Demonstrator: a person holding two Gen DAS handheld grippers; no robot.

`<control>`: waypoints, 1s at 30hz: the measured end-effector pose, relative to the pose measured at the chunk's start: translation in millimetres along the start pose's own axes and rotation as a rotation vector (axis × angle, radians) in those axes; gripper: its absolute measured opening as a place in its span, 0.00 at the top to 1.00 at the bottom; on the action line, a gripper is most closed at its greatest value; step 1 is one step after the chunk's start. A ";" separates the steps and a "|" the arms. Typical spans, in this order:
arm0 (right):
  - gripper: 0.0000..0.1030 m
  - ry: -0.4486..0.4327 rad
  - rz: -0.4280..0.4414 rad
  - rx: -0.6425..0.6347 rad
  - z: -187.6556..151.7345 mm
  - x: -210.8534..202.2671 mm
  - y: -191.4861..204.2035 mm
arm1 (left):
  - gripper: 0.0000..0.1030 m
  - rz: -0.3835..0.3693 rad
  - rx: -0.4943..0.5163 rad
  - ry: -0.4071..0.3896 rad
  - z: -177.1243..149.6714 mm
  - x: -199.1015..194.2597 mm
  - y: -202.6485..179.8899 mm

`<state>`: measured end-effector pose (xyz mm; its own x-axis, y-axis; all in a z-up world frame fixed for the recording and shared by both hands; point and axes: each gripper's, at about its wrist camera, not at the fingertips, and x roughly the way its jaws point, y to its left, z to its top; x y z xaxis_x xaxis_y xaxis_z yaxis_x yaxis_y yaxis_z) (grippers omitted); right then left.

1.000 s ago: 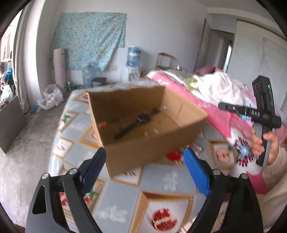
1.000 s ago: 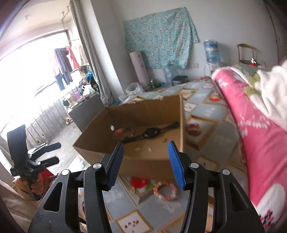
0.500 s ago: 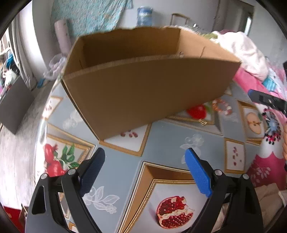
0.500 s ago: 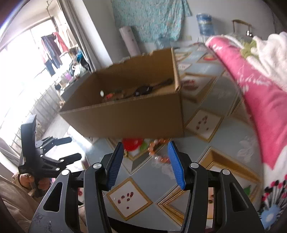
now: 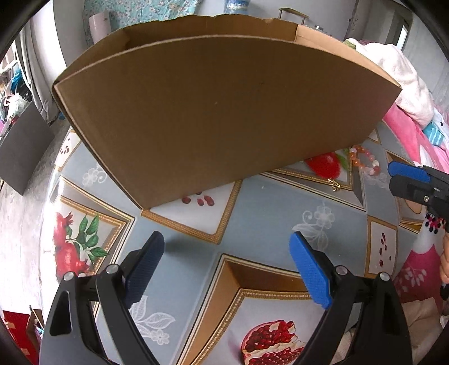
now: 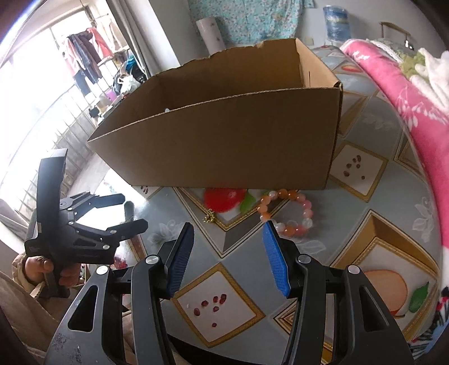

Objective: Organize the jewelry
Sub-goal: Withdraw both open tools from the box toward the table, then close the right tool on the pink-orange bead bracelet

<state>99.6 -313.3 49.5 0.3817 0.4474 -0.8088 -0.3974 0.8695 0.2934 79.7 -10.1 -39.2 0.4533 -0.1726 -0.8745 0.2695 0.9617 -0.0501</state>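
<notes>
A brown cardboard box [image 5: 224,106] stands on the patterned tablecloth; its inside is hidden from both views now. It also shows in the right wrist view [image 6: 230,134]. A pink and orange bead bracelet [image 6: 286,212] lies on the cloth just in front of the box, with a small gold chain piece [image 6: 209,217] to its left. Both show in the left wrist view, the bracelet [image 5: 364,161] and the gold piece [image 5: 334,185]. My right gripper [image 6: 228,238] is open and empty, just short of the bracelet. My left gripper [image 5: 227,258] is open and empty, low before the box wall.
A pink flowered blanket [image 6: 407,92] lies along the right. The tablecloth [image 5: 266,213] has fruit pictures. Beyond the table's left edge there is floor, a window with hanging clothes [image 6: 84,56] and a water bottle [image 6: 335,19].
Both grippers have dropped lower and come closer to the table, so the box interior with the watch has gone out of sight. The right gripper has neared the bracelet.
</notes>
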 end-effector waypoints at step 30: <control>0.66 -0.106 0.000 0.048 49.1 3.0 -23.7 | 0.05 0.053 0.038 -0.019 5.7 14.8 -24.3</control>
<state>151.1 -322.3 65.1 0.4691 0.4650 -0.7508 -0.3580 0.8773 0.3197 84.7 -37.3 -48.2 0.4837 -0.1258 -0.8661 0.2767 0.9608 0.0149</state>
